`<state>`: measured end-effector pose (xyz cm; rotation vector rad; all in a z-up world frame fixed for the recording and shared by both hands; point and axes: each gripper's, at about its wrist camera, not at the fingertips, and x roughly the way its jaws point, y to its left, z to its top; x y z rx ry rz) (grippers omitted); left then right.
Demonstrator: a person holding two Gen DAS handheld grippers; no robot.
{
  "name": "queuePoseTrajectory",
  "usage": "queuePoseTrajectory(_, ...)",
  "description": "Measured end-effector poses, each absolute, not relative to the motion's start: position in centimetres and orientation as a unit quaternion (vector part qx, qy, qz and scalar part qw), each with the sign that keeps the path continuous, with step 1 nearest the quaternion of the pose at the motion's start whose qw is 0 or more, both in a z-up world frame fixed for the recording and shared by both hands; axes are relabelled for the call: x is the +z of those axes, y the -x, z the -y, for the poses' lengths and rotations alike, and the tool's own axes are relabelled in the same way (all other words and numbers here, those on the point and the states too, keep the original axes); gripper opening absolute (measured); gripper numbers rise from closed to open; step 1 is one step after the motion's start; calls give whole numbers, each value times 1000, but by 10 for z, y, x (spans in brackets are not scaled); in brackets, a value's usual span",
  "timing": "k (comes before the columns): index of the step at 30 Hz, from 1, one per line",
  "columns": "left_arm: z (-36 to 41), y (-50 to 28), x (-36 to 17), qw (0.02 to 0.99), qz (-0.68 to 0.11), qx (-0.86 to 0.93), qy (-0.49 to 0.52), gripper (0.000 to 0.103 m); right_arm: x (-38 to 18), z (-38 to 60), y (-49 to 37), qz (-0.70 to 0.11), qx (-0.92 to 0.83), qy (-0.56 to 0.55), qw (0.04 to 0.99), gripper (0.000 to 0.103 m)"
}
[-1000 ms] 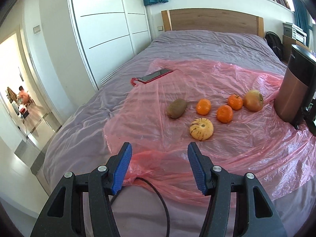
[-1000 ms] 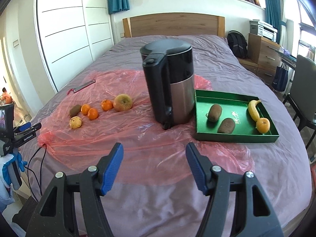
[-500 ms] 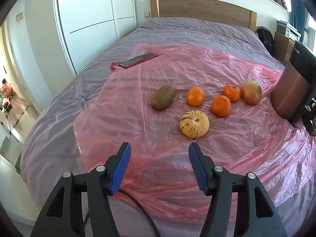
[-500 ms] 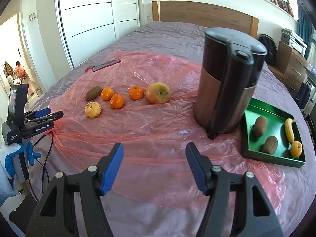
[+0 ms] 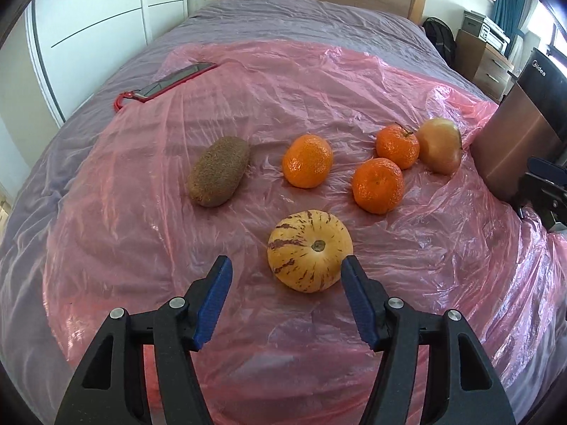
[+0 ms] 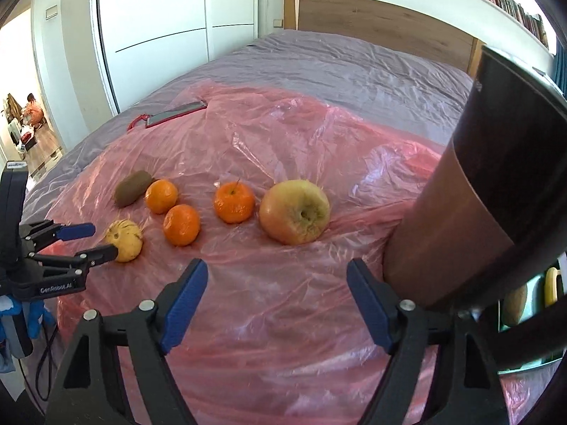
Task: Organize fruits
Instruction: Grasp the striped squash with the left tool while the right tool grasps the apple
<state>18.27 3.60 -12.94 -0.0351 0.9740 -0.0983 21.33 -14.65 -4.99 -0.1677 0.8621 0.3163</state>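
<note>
On the pink plastic sheet (image 5: 319, 81) lie a striped yellow melon (image 5: 310, 249), a kiwi (image 5: 219, 171), three mandarins (image 5: 307, 160) and a yellowish apple (image 5: 439, 145). My left gripper (image 5: 287, 265) hovers low at the melon with its jaws opening. The melon sits between the tips and just ahead, and the pads do not press on it. In the right wrist view my right gripper (image 6: 277, 269) has its jaws opening wide with nothing between them. The apple (image 6: 294, 210) lies a short way ahead of it. The left gripper (image 6: 99, 241) shows at the melon (image 6: 124, 235).
A tall black and copper kettle (image 6: 478, 177) stands close on the right of the apple. Behind it peeks a green tray (image 6: 531, 364) holding a kiwi (image 6: 514, 306) and a banana (image 6: 551, 285). A red phone (image 5: 177, 81) lies at the sheet's far left. The sheet covers a grey bed (image 5: 301, 17).
Both grippers came forward and down toward the fruit. The left tips now flank the melon and stand slightly wider. The right jaws opened much wider, and the kettle now hides most of the tray.
</note>
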Motion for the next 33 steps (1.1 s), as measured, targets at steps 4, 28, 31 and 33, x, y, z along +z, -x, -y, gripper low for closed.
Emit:
queuePoseTrajectory(4, -32, -195, -133, 880, -469, -67, 19, 63, -63, 143, -246, -416, 144, 76, 895, 103)
queuePoseTrajectory(28, -28, -213, -151, 871, -481, -97, 30, 64, -126, 133, -314, -446, 171, 63, 877, 103)
queuePoseTrajectory(31, -28, -213, -152, 872, -480, -95, 29, 60, -128, 134, -317, -446, 172, 58, 876, 103)
queuePoseTrajectory(33, -29, -214, -154, 871, -481, -94, 30, 55, -133, 133, -320, -453, 174, 59, 872, 96)
